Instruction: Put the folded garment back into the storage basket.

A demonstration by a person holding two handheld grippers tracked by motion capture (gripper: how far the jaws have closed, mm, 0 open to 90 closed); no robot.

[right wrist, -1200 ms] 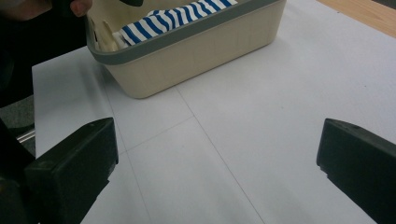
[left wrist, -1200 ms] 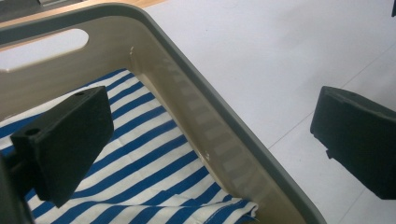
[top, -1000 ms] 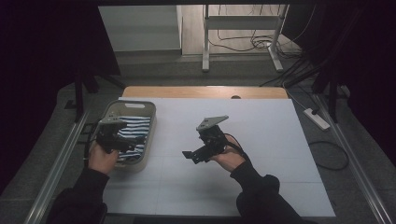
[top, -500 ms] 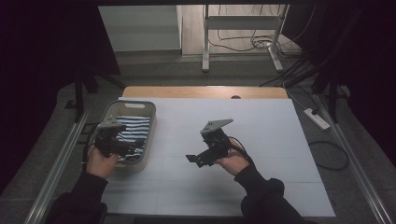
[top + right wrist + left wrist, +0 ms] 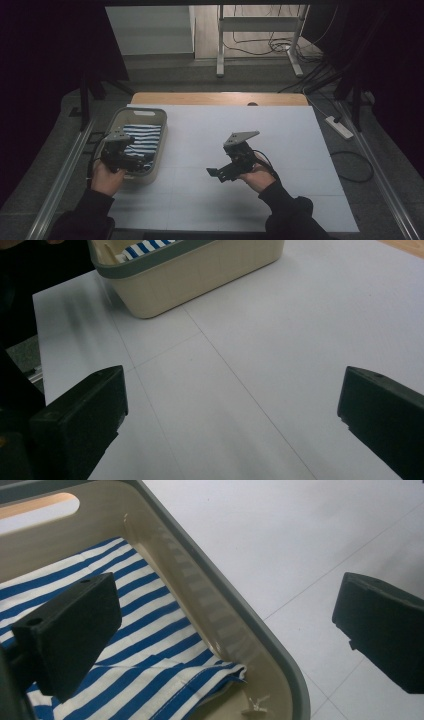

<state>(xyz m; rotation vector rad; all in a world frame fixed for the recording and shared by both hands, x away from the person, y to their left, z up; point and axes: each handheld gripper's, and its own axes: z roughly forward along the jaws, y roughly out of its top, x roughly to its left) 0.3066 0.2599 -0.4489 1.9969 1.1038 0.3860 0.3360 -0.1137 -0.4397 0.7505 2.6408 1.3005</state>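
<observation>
Right hand-held gripper (image 5: 216, 172) lower, nearer person.

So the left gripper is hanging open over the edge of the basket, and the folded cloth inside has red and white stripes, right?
Almost. The left gripper does hang open across the rim of the basket, one of its fingers over the folded cloth and the other over the table. But the cloth's stripes are blue and white, not red and white. The left gripper view shows this clearly.

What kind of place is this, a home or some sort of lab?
Most likely a lab or recording workshop, not a home. A white table stands among loose floor cables and a power strip. A person holds a left gripper over a basket of striped cloth.
</observation>
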